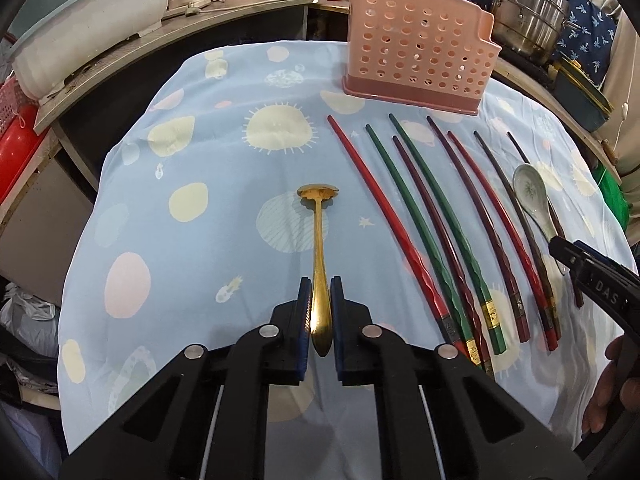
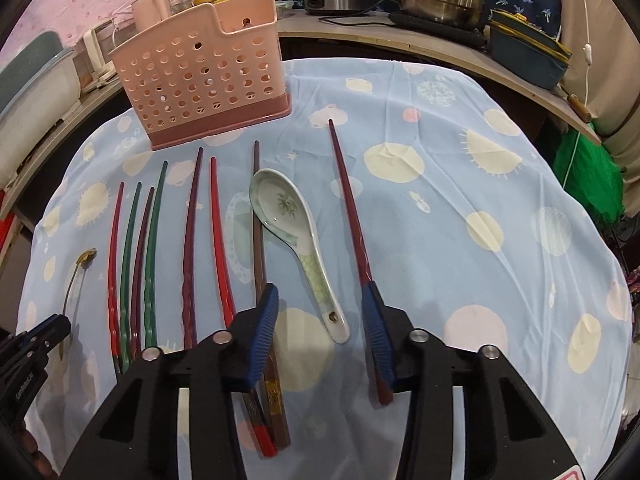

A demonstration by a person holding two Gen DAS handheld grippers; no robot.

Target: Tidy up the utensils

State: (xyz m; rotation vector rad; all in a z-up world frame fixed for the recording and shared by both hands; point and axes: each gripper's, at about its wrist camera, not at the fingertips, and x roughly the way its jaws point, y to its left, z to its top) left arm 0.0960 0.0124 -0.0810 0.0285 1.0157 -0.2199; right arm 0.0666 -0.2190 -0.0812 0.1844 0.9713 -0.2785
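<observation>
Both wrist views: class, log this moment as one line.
left gripper: closing around gold spoon | right gripper: open over ceramic spoon | pink holder: no utensils visible

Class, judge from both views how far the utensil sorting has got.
Nothing looks stowed: the pink holder shows no utensils. In hand: the left hand-held gripper straddles the gold spoon. Left: chopsticks and ceramic spoon on the cloth, under the open right hand-held gripper.

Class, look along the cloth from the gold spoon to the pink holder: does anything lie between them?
Nothing visible does. The gold metal spoon sits between the left claw fingers; bare cloth runs to the pink perforated plastic holder. The chopsticks lie to its right.
</observation>
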